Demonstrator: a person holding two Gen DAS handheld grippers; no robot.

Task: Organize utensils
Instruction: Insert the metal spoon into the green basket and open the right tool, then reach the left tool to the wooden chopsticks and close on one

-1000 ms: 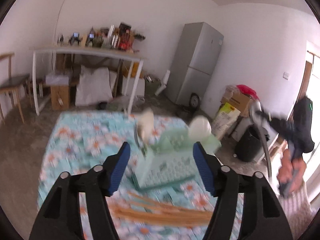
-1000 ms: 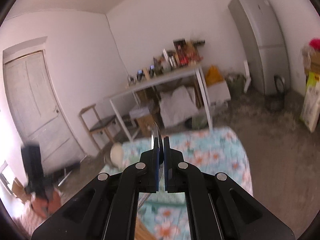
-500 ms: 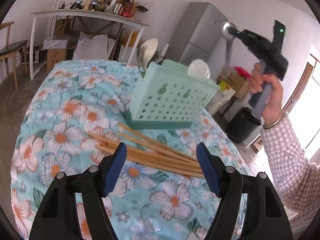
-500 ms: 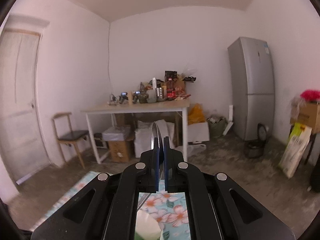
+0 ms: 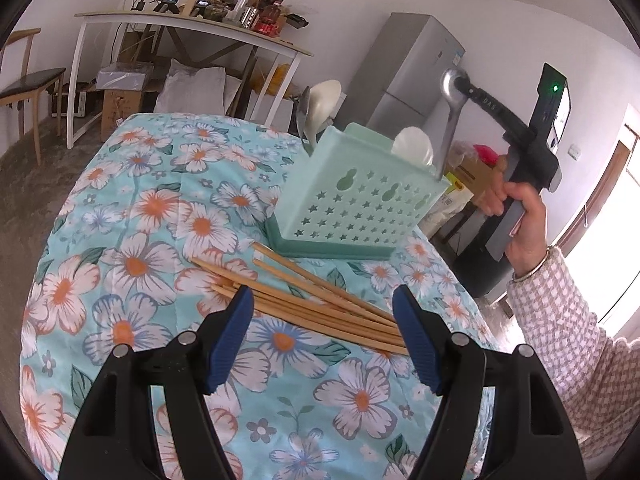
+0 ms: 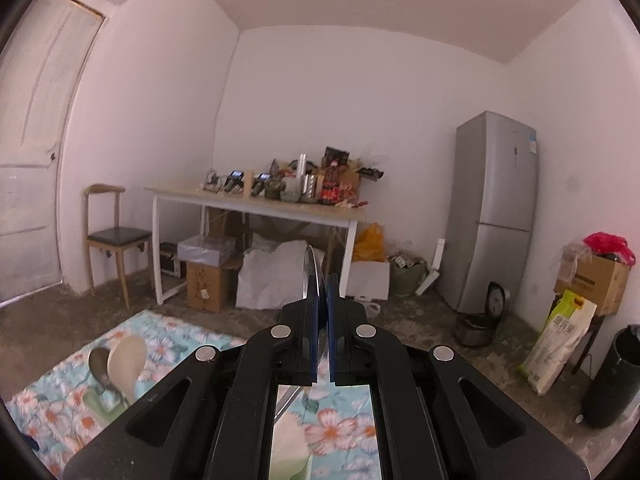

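Note:
A bundle of wooden chopsticks (image 5: 312, 304) lies on the flowered tablecloth (image 5: 152, 216). My left gripper (image 5: 322, 340) hangs open just above it, one finger at each side. Behind stands a pale green utensil holder (image 5: 356, 200) with two white spoons (image 5: 324, 100) and a dark one in it. My right gripper (image 5: 466, 88) is shut on a metal spoon (image 5: 452, 120), bowl up, whose handle reaches down to the holder's right end. In the right wrist view the spoon (image 6: 314, 276) shows edge-on between the shut pads of the gripper (image 6: 323, 320), with the holder (image 6: 100, 404) low at the left.
A person's hand (image 5: 520, 208) in a checked sleeve holds the right gripper beside the table. Beyond the table are a white desk (image 5: 188, 28) piled with clutter, a chair (image 6: 116, 236), a fridge (image 6: 496, 208), boxes and a black bin (image 6: 616, 376).
My left gripper has sunk toward the table, so the chopsticks now lie between its fingers. The right gripper has swung level with the spoon and come over the holder's right end.

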